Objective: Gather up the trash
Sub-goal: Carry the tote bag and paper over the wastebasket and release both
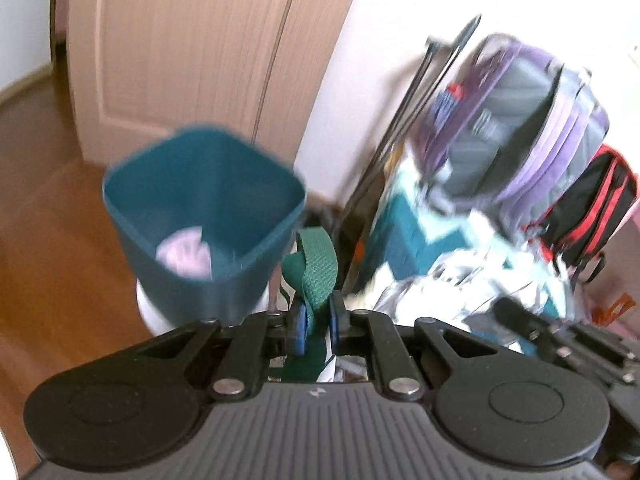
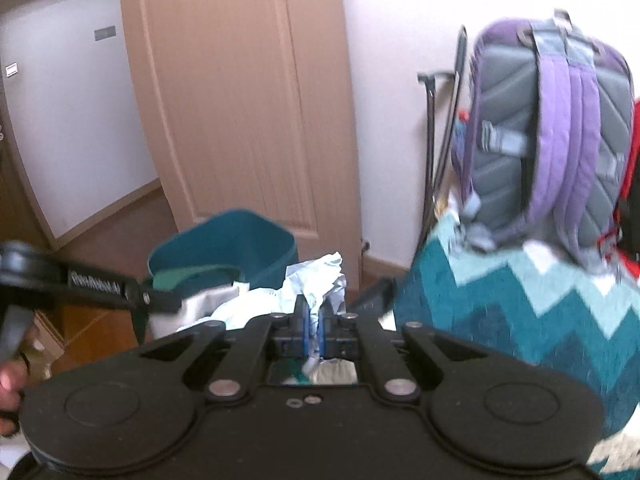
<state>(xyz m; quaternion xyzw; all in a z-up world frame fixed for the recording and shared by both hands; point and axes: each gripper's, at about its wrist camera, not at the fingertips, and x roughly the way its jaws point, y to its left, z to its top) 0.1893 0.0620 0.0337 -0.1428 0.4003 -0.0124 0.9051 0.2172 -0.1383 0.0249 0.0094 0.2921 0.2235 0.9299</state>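
My left gripper (image 1: 318, 320) is shut on a dark green woven strap (image 1: 316, 264) that loops up between its blue pads. In the right wrist view this strap (image 2: 192, 276) belongs to a white bag (image 2: 208, 300), and the left gripper (image 2: 168, 304) comes in from the left. My right gripper (image 2: 315, 320) is shut on a crumpled pale blue-white wrapper (image 2: 316, 276) that sticks up above the fingers. Just beyond stands a teal bin (image 1: 204, 208), open at the top, with a crumpled lilac piece (image 1: 184, 256) at its bottom. The same bin (image 2: 240, 240) sits behind the bag.
A beige door (image 2: 240, 100) rises behind the bin. To the right, a purple and grey backpack (image 2: 552, 128) rests on a teal zigzag blanket (image 2: 520, 304), with a red and black bag (image 1: 588, 216) beside it. A brown wooden floor (image 1: 52, 208) lies to the left. A hand (image 2: 8, 384) holds the left gripper's handle.
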